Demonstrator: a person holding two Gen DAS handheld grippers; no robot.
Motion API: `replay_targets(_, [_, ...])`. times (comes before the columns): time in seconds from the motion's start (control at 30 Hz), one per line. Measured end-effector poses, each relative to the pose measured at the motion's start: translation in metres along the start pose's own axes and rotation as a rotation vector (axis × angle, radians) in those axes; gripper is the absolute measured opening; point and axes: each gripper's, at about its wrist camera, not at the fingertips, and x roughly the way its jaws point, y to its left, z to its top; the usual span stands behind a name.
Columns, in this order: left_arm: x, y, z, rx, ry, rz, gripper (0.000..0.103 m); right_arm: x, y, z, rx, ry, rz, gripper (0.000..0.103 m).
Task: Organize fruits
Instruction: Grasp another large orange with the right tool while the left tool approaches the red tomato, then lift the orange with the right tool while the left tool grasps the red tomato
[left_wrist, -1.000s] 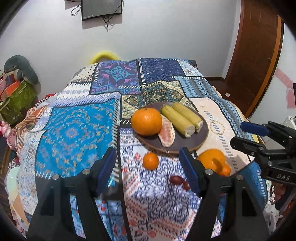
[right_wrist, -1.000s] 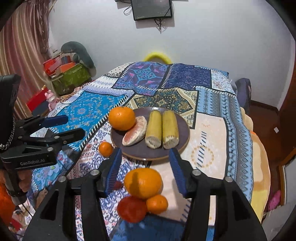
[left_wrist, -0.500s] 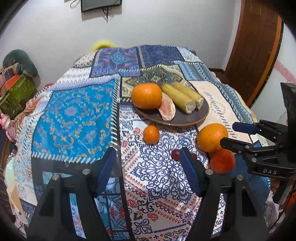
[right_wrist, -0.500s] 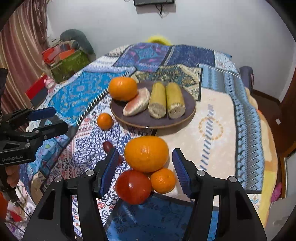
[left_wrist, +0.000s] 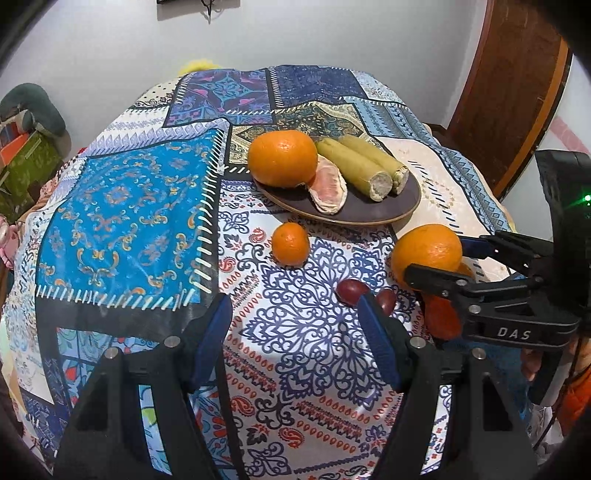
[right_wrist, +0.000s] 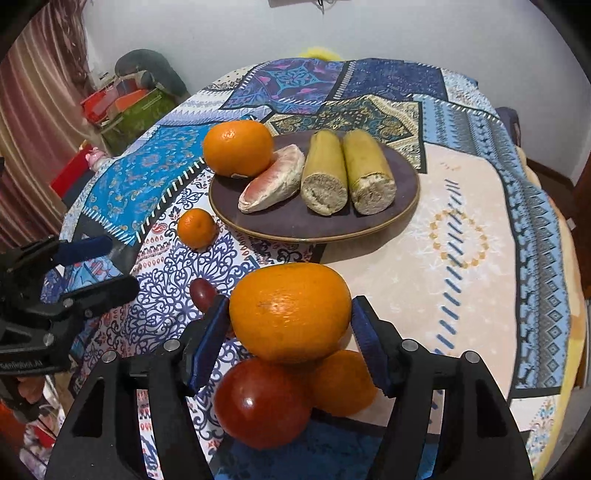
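A brown plate (right_wrist: 399, 218) holds a big orange (right_wrist: 238, 147), a pink fruit segment (right_wrist: 273, 182) and two cut corn pieces (right_wrist: 325, 170). My right gripper (right_wrist: 290, 323) is open with its pads either side of a second big orange (right_wrist: 290, 312) on the cloth; it also shows in the left wrist view (left_wrist: 426, 254). A red tomato (right_wrist: 262, 402) and a small orange (right_wrist: 341, 382) lie under it. My left gripper (left_wrist: 295, 332) is open and empty above the cloth, near two dark red fruits (left_wrist: 352, 291). A small mandarin (left_wrist: 290, 243) lies by the plate.
The patterned cloth (left_wrist: 129, 206) covers a round table that drops off on all sides. A wooden door (left_wrist: 513, 92) stands at the right. Bags and boxes (right_wrist: 125, 107) sit on the floor at the left.
Both grippers have moved forward and down toward the fruit. The right gripper's pads now flank the big orange on the cloth.
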Motion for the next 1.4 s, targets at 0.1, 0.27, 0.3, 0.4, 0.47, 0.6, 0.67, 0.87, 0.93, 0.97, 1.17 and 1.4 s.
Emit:
replay_targets(0.1, [-0.004, -0.006, 0.0, 0.009, -0.004, -0.006, 0.07, -0.002, 0.004, 0.0, -0.018, -0.003, -0.014, 0.062])
replay_targets(0.27, [-0.017, -0.02, 0.001, 0.027, -0.02, -0.018, 0.07, -0.022, 0.004, 0.0, -0.017, -0.041, -0.025, 0.062])
replay_targets(0.3, [-0.021, -0.024, 0.001, 0.03, -0.023, -0.024, 0.07, -0.028, 0.003, 0.0, -0.009, -0.054, -0.022, 0.062])
replay_targets(0.4, [-0.028, -0.036, 0.001, 0.035, -0.026, -0.047, 0.07, -0.056, -0.001, -0.001, 0.001, -0.114, -0.044, 0.062])
replay_targets(0.47, [-0.031, -0.046, -0.001, 0.044, -0.025, -0.062, 0.07, -0.074, -0.005, -0.003, 0.006, -0.147, -0.065, 0.062])
replay_targets(0.6, [-0.032, -0.068, -0.004, 0.071, -0.015, -0.072, 0.07, -0.106, -0.017, -0.012, 0.023, -0.193, -0.097, 0.062])
replay_targets(0.67, [-0.03, -0.078, -0.006, 0.078, -0.005, -0.079, 0.07, -0.118, -0.024, -0.018, 0.033, -0.203, -0.112, 0.062])
replay_targets(0.87, [-0.015, -0.099, -0.013, 0.075, 0.049, -0.088, 0.07, -0.133, -0.04, -0.032, 0.068, -0.209, -0.137, 0.062])
replay_targets(0.93, [-0.009, -0.103, -0.014, 0.078, 0.059, -0.079, 0.07, -0.135, -0.043, -0.035, 0.079, -0.207, -0.137, 0.062])
replay_targets(0.97, [-0.006, -0.104, -0.015, 0.078, 0.063, -0.076, 0.07, -0.135, -0.045, -0.037, 0.084, -0.205, -0.136, 0.062])
replay_targets(1.17, [0.014, -0.107, -0.018, 0.055, 0.106, -0.069, 0.07, -0.131, -0.056, -0.047, 0.105, -0.181, -0.132, 0.062])
replay_targets(1.4, [0.014, -0.11, -0.017, 0.051, 0.071, -0.088, 0.061, -0.122, -0.059, -0.051, 0.108, -0.155, -0.126, 0.062])
